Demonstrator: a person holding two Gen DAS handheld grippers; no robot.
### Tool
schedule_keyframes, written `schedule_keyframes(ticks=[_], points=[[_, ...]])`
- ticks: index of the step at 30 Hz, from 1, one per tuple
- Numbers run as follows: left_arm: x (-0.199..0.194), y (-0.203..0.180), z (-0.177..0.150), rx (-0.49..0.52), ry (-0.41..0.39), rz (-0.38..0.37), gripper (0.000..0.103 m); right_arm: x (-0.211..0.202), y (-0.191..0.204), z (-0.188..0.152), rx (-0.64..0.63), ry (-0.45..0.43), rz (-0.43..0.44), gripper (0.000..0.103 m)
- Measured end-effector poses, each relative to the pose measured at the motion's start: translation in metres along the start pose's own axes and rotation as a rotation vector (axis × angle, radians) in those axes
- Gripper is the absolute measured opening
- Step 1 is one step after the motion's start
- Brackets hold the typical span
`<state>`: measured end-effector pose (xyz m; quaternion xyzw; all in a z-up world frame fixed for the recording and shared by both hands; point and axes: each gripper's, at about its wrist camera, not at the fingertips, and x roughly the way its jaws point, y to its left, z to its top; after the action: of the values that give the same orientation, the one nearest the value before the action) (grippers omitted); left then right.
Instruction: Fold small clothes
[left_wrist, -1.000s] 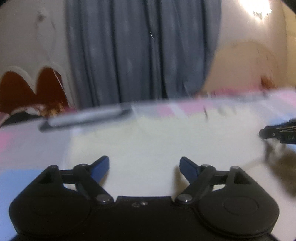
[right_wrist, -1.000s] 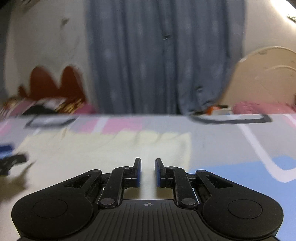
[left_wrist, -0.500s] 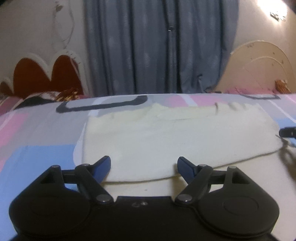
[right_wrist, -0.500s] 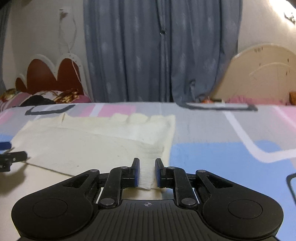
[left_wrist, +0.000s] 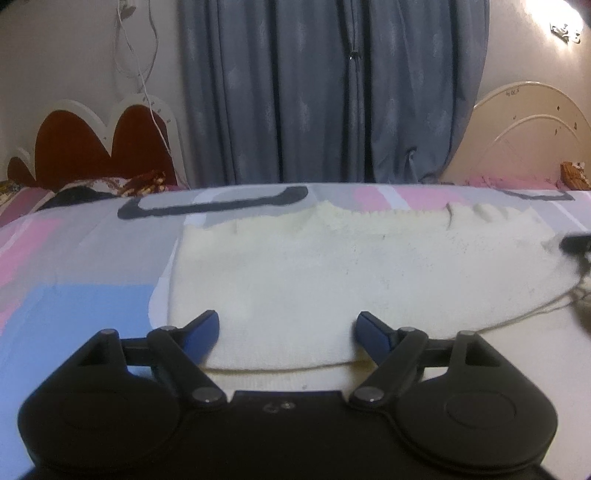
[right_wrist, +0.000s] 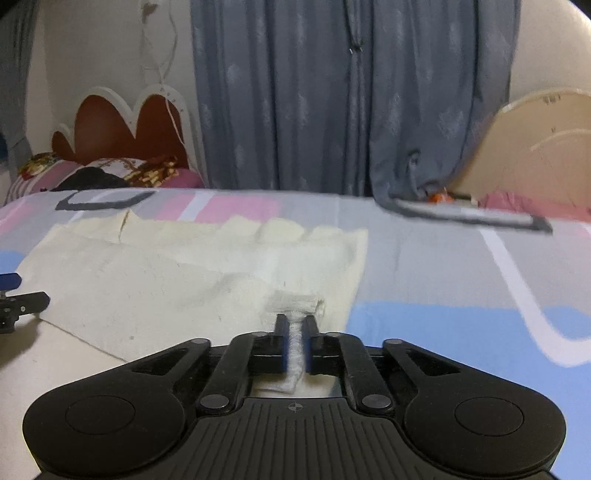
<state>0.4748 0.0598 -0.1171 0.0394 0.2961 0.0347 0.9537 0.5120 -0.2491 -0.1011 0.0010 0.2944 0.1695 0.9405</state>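
1. Cloth (left_wrist: 332, 280), cream and knitted, lies on the bed (left_wrist: 81, 258), its upper layer now folded over with a lower layer showing along the near edge.
2. Half a second ago that layer was already across; a second ago both views were blurred with motion. The fold seems just laid.
3. Left hand-held gripper (left_wrist: 288, 326) stays wide open, its fingers (left_wrist: 201, 325) over the near edge and holding nothing.
4. Right hand-held gripper (right_wrist: 295, 328) stays closed on a pinch of the cloth (right_wrist: 192, 284) at its right near corner.
5. Likely that corner must be released next, then the fold smoothed.
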Motion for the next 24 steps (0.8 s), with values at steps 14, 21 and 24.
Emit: schedule_keyframes(ticks=[14,21,24], points=[[-0.001,-0.026,0.006,0.056,-0.014,-0.054,0.086,-0.023,0.011,-0.006,-0.009,-0.05,0.009,0.018],[-0.01,-0.025,0.008,0.056,-0.018,-0.019,0.09,-0.023,0.035,-0.021,-0.11,0.031,-0.019,0.018],[0.007,-0.017,-0.002,0.023,0.069,-0.047,0.095,-0.018,0.031,-0.029,-0.091,0.076,-0.018,0.018]])
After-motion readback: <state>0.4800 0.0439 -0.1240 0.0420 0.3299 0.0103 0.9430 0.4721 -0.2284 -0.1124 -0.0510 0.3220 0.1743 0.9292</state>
